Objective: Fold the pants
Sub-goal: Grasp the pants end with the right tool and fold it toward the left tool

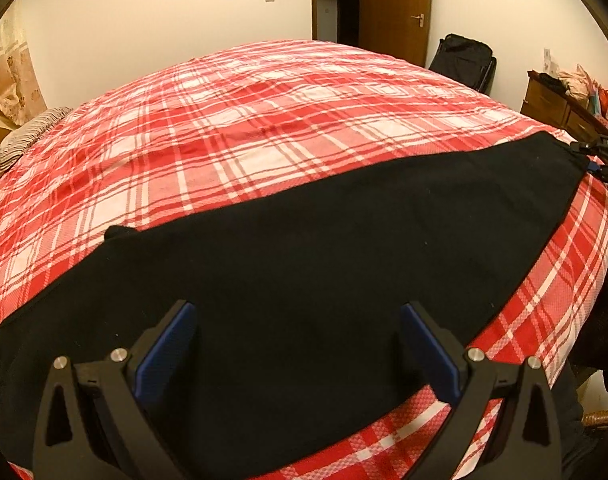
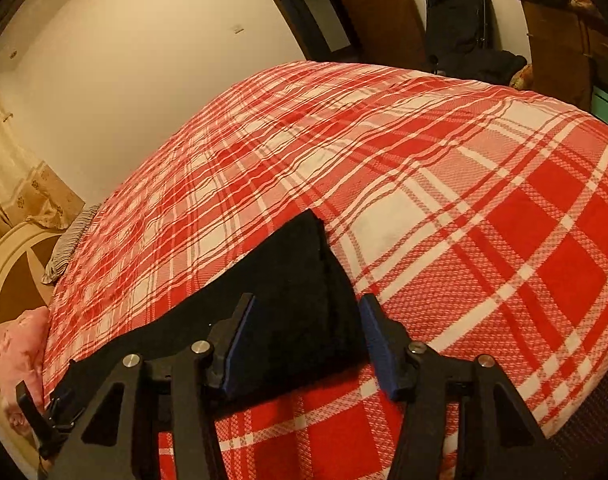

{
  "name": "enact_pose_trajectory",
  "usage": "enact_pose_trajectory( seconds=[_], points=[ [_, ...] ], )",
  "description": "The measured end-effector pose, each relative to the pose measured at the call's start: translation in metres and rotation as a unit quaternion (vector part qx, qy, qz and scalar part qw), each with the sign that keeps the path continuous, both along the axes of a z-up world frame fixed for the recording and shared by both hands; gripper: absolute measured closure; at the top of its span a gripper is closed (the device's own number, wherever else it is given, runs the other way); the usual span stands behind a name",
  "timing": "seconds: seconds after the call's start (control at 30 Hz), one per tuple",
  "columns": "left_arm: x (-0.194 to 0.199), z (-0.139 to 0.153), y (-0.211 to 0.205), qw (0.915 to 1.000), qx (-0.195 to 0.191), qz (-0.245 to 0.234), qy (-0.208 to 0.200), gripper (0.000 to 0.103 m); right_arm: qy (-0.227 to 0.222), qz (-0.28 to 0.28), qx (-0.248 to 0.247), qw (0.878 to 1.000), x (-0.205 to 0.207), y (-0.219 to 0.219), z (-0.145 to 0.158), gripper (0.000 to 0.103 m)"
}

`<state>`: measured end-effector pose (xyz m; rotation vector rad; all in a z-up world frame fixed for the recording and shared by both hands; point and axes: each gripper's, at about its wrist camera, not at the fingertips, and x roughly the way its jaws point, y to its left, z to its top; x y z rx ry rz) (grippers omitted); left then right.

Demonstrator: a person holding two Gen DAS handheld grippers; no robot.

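Left wrist view: the black pants (image 1: 304, 248) lie flat in a long band along the near edge of the red plaid bedspread (image 1: 244, 128), running from 8 o'clock to 2 o'clock. They look already doubled leg on leg; the crosswise folds seem still to come. The left gripper (image 1: 296, 344) hangs spread over one end, clamping nothing. The right gripper (image 2: 304, 340), half spread, straddles the other end without pinching it.
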<state>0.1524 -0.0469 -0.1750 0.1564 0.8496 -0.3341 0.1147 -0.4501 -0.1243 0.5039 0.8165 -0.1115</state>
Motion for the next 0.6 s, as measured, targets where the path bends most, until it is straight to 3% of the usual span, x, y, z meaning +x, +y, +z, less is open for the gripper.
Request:
enact_pose_trajectory(
  seconds=[0.13,0.2,0.3,0.6],
  points=[
    [0.000,-0.001,0.000,1.0000,-0.002,0.000,0.003,0.000,0.001,0.004,0.021,1.000,0.003,-0.006,-0.006,0.078],
    [0.000,-0.001,-0.001,1.0000,-0.004,0.000,0.004,0.000,-0.014,0.006,0.053,0.999,0.001,-0.011,-0.006,0.083],
    [-0.001,0.000,-0.001,1.0000,-0.007,-0.002,0.003,0.000,-0.027,0.003,0.052,0.998,-0.004,-0.008,-0.004,0.085],
    [-0.002,0.006,0.002,0.9998,-0.022,0.000,0.001,0.000,-0.077,0.040,-0.012,0.996,-0.006,0.035,0.032,0.087]
  ],
)
